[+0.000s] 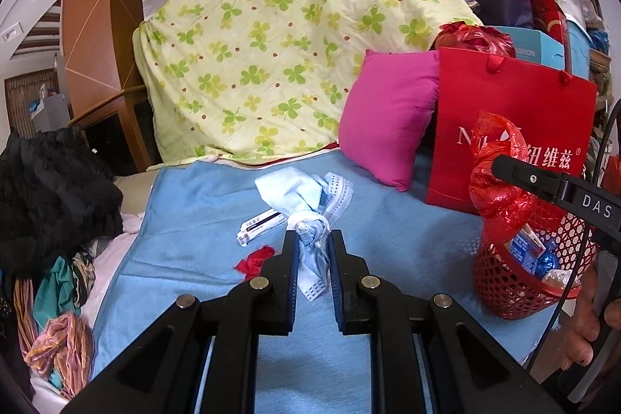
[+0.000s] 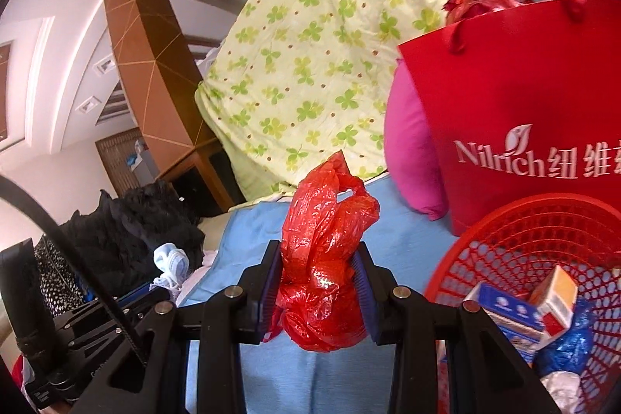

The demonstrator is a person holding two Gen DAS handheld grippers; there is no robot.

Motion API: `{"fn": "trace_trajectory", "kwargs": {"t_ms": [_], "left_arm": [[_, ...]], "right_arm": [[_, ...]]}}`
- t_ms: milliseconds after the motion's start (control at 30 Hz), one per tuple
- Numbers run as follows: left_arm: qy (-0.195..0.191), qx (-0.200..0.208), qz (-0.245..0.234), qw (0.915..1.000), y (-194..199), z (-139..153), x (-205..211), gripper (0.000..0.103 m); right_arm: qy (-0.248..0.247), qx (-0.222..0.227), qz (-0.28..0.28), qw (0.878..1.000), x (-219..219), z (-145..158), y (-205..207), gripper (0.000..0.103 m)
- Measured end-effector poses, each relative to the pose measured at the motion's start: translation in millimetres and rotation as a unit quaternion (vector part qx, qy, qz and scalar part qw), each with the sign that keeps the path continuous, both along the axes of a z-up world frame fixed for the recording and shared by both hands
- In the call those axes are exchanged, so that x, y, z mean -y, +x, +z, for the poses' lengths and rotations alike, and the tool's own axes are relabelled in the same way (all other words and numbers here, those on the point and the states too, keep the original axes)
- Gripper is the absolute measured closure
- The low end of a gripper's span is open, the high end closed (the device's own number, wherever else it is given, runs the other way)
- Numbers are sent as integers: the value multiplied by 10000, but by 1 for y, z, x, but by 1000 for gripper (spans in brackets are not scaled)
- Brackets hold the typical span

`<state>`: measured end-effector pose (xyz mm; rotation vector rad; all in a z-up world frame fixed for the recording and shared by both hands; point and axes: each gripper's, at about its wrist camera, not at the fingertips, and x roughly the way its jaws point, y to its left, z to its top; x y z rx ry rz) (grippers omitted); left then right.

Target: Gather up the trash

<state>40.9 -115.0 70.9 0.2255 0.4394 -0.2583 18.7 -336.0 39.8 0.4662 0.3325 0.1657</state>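
- The left hand-held gripper [image 1: 313, 247] is closed tight on a face mask [image 1: 310, 220], just above the blue bed cover [image 1: 194, 239].
- The mask is light and limp; take it by the knotted middle.
- The right hand-held gripper [image 2: 318, 282] clamps a red bag [image 2: 322, 258], soft and slippery, beside the basket [image 2: 504, 231].
- The basket bottom is hidden under boxes.

Crumpled masks [image 1: 310, 216], red bag [image 2: 324, 258], aloft.

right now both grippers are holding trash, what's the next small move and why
Probably carry the right gripper, shut on the red plastic bag, over the red basket beside it and let go: the basket already holds trash and sits closest. The left gripper grips the bundled face masks.
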Motion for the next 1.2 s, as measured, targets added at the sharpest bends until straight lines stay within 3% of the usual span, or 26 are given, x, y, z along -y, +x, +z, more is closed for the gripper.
{"fn": "trace_trajectory", "kwargs": {"t_ms": [1200], "left_arm": [[515, 326, -800, 9949, -31, 15, 101, 87]], "right_arm": [[494, 200, -688, 9962, 92, -7, -45, 64]]}}
